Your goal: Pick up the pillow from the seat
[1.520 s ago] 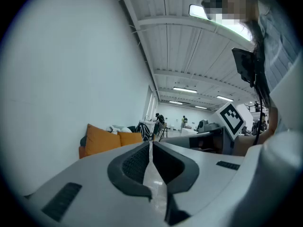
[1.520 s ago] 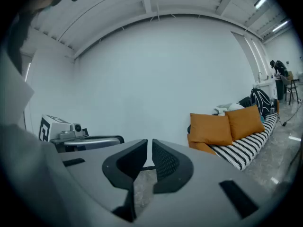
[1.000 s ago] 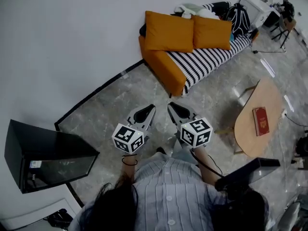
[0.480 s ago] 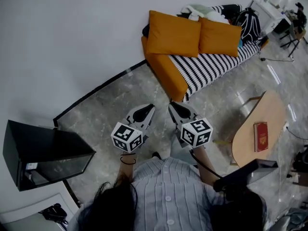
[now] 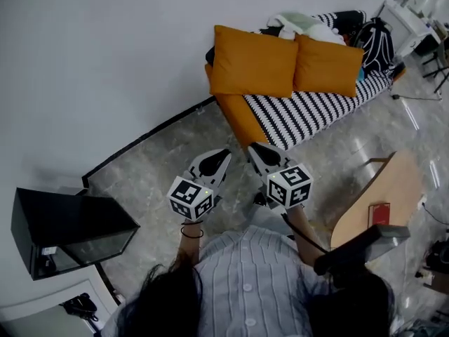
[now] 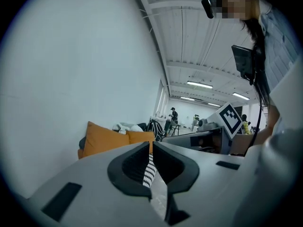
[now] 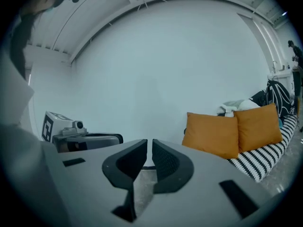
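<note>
Item: left gripper (image 5: 224, 153), held in front of the person's striped shirt (image 5: 245, 276), marker cube toward the body, tips aimed at the sofa. We see its jaws closed w/ nothing between; only a thin slit shows in the left gripper view, w/ a strip of b/w pattern behind it. Item: right gripper (image 5: 253, 147), just beside the left one and roughly parallel, jaws likewise closed and empty, bare floor showing through the slit in the right gripper view. Both hang over the grey marbled floor (image 5: 154, 160), well apart from the sofa. Item: larger orange pillow (image 5: 252, 62), upright at the sofa's near end, leaning back toward the white wall (image 5: 105, 62), bottom edge on the striped seat (image 5: 316, 104). Item: second orange pillow (image 5: 330, 65), same posture, touching the first on its far side. Neither is touched by a gripper. Misc.: pale cloth bundle (image 5: 300, 24) behind the pillows; b/w bag (image 5: 375, 42) at the sofa's far end; orange sofa side (image 5: 238, 118) facing us; black box (image 5: 66, 223) by the wall on our left; wooden table (image 5: 375, 192) on our right w/ a red book (image 5: 379, 215) lying flat on it.
</note>
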